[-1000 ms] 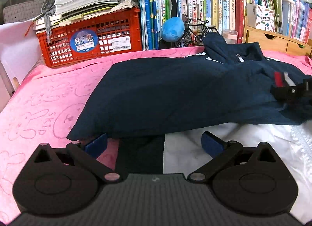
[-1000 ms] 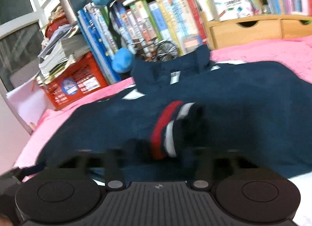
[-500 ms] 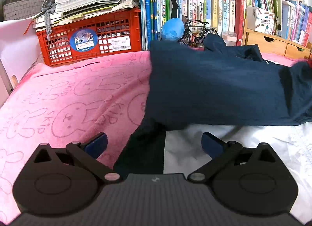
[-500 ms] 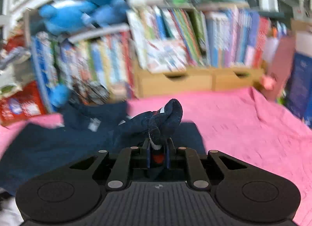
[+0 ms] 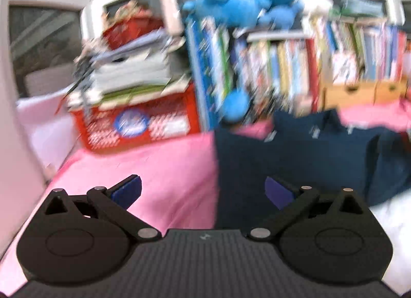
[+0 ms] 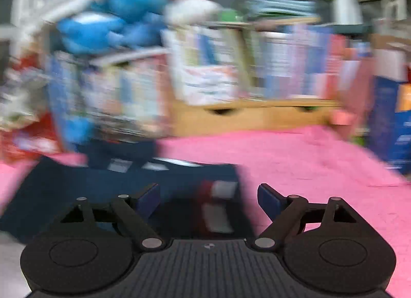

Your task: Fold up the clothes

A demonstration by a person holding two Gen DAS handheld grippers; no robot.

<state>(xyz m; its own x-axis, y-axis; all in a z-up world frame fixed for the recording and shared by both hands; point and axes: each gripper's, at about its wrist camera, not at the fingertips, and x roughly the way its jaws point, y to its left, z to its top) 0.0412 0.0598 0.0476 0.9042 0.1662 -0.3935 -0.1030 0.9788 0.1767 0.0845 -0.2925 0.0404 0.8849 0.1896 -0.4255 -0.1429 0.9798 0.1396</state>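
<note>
Right gripper (image 6: 208, 199): jaws opening, pads spread and pressing on nothing; the red-and-white cuff (image 6: 217, 205) lies loose between and below them.
Left gripper (image 5: 203, 191): released, blue pads wide apart, nothing clamped.
Navy garment (image 5: 295, 159): lies on the pink towel (image 5: 164, 166), folded into a block; white fabric (image 5: 393, 223) shows at its near right corner.
Garment left edge: runs straight from near to far between the left gripper's pads, pink towel bare beside it.
Garment right edge: in the right wrist view it ends just right of the cuff, then bare pink towel (image 6: 321, 169).
Open room: broad clear towel to the left of the garment and to its right.
Far limit: red crate (image 5: 138, 123), blurred books (image 5: 269, 66) and wooden drawers (image 6: 257, 115) stand along the towel's back edge.
Sharpness: both views smeared; small details unreadable.
</note>
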